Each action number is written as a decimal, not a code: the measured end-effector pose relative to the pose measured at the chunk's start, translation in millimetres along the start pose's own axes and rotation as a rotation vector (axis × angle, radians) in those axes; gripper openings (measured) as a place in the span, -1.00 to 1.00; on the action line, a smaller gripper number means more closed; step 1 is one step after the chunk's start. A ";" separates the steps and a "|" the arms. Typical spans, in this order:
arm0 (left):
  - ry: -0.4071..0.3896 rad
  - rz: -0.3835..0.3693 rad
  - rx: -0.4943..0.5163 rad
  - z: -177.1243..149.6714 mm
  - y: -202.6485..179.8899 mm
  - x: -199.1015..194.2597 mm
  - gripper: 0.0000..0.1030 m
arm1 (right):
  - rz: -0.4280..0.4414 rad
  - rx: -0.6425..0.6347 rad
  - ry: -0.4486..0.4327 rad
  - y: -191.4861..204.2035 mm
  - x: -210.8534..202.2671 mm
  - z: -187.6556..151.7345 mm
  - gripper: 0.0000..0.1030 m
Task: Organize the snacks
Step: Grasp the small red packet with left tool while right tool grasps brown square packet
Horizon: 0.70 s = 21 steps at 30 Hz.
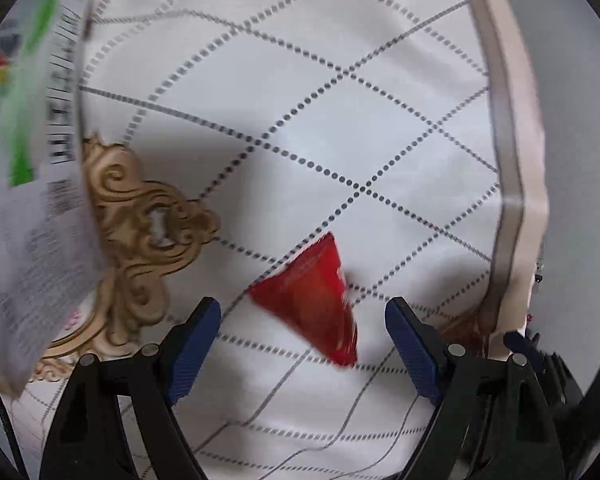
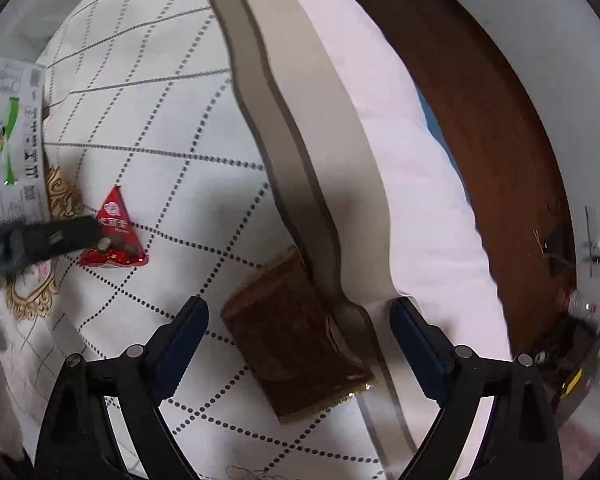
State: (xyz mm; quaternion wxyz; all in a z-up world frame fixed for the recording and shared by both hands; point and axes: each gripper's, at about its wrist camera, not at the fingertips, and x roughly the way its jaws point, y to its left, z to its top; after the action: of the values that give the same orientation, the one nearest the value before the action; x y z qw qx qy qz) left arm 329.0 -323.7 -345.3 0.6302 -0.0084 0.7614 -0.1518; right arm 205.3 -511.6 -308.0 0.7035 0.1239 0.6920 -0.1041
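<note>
A red triangular snack packet (image 1: 312, 300) lies on the white quilted cover with dotted diamond lines. My left gripper (image 1: 302, 312) hangs over it, open, its blue pads either side of the packet and not touching it. In the right wrist view the same red packet (image 2: 116, 232) lies at the left, with a dark finger (image 2: 72, 236) of the left gripper reaching across its edge. A brown flat snack packet (image 2: 296, 340) lies against the beige rail (image 2: 300, 140). My right gripper (image 2: 299, 308) points down over it, open, with the packet between its jaws and untouched.
A white carton with a green stripe (image 1: 32, 160) (image 2: 12, 132) stands at the left, beside gold carved trim (image 1: 140, 220). The beige rail (image 1: 512, 160) bounds the quilted cover on the right. Beyond it lie pale pink bedding (image 2: 420, 200) and a brown floor (image 2: 500, 120).
</note>
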 end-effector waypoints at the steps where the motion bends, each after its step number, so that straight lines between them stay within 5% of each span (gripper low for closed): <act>1: 0.012 0.000 -0.005 3.9 -1.7 5.3 0.63 | -0.003 -0.013 0.008 1.1 0.4 2.3 0.83; 4: 0.041 0.012 0.005 9.4 -5.5 20.3 0.61 | -0.030 -0.076 0.040 12.5 6.9 7.9 0.83; 8: 0.011 0.086 0.088 0.7 -18.0 26.6 0.06 | -0.062 -0.107 0.099 15.5 23.2 7.9 0.83; 13: -0.030 0.127 0.151 -20.4 -20.7 23.7 -0.09 | -0.103 -0.148 0.123 22.2 38.0 0.1 0.81; 16: -0.048 0.153 0.176 -40.4 -19.5 22.9 -0.13 | -0.119 -0.133 0.107 30.6 41.9 -6.3 0.36; 21: -0.088 0.175 0.205 -73.7 -17.7 16.4 -0.13 | 0.003 0.055 0.067 14.6 30.2 -21.7 0.13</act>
State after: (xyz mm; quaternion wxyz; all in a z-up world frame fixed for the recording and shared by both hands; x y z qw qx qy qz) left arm 251.6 -327.7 -344.9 0.6713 0.1159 0.7113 -0.1729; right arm 190.1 -490.0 -338.0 0.6764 0.1475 0.7120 -0.1179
